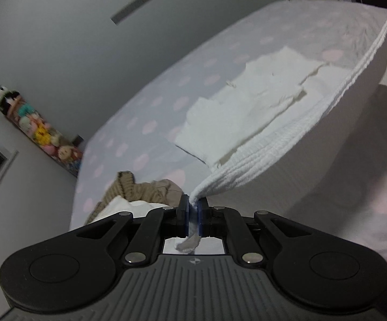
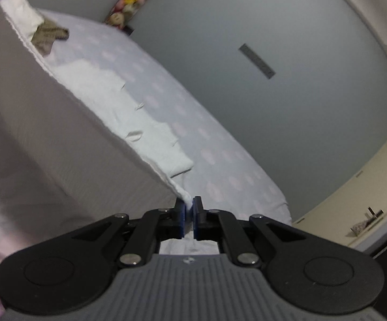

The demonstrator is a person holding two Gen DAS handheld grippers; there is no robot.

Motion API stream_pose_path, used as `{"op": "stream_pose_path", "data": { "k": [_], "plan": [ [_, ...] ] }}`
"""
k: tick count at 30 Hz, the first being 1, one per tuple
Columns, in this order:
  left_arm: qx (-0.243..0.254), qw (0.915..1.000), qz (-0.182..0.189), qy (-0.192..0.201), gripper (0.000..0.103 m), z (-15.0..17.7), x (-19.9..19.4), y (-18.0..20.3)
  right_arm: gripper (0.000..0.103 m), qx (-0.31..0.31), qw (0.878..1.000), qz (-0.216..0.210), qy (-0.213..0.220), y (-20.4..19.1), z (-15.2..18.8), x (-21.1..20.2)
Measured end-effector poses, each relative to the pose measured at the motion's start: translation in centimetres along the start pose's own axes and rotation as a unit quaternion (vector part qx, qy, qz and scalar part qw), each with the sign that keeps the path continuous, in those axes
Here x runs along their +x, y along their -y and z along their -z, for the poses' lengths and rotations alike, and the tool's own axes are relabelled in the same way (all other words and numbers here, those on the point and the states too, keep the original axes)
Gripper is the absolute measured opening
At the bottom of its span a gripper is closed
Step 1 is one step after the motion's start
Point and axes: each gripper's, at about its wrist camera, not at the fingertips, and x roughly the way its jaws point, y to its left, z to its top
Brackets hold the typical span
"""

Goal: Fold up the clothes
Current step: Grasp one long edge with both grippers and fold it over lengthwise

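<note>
We hold a white ribbed knit garment [image 1: 287,144] stretched between our two tongs above the bed with the pale lilac, pink-spotted sheet [image 1: 150,107], which serves as our landmark. The left gripper [image 1: 192,211] has its blue-padded jaws pressed together on one corner of the garment's ribbed edge, a small tuft of cloth poking out behind the pads. The right gripper [image 2: 189,210] is likewise closed tight on the opposite corner, so the edge runs taut from one to the other and the rest of the cloth hangs down toward the sheet. On the bed beyond the hanging cloth lies more white fabric [image 1: 246,107], flat but rumpled and uneven at its edges; we cannot tell whether it is part of the same garment or a separate piece. Near the left end of the bed sits a tan knitted garment [image 1: 142,190] in a heap, touching another bit of white cloth [image 1: 123,207], neither of them folded. We judge the task to be at an early stage: this piece is only lifted and spread, no fold is yet made in it, and the heap is still waiting.
</note>
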Motion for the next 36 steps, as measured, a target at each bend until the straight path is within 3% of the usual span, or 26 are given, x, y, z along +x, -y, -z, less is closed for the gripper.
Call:
{"op": "stream_pose_path", "data": {
  "k": [14, 25, 29, 36],
  "plan": [
    [-0.013, 0.9902, -0.072, 0.119, 0.004, 1.0, -10.9, 1.0, 0.005, 0.000, 0.992, 0.109, 0.068, -0.2, 0.5, -12.4],
    [-0.017, 0.9826, -0.097, 0.157, 0.004, 2.1, -17.1, 1.2, 0.005, -0.003, 0.979, 0.166, 0.122, 1.1, -1.3, -21.5],
    [-0.016, 0.9853, -0.092, 0.143, 0.004, 1.8, -15.7, 0.7, 0.005, -0.006, 0.982, 0.152, 0.113, 1.2, -2.4, -21.1],
    [-0.003, 0.9922, -0.065, 0.107, 0.004, -1.2, -8.3, -2.4, 0.005, -0.014, 0.991, 0.105, 0.075, 3.3, -4.3, -13.3]
  ]
}}
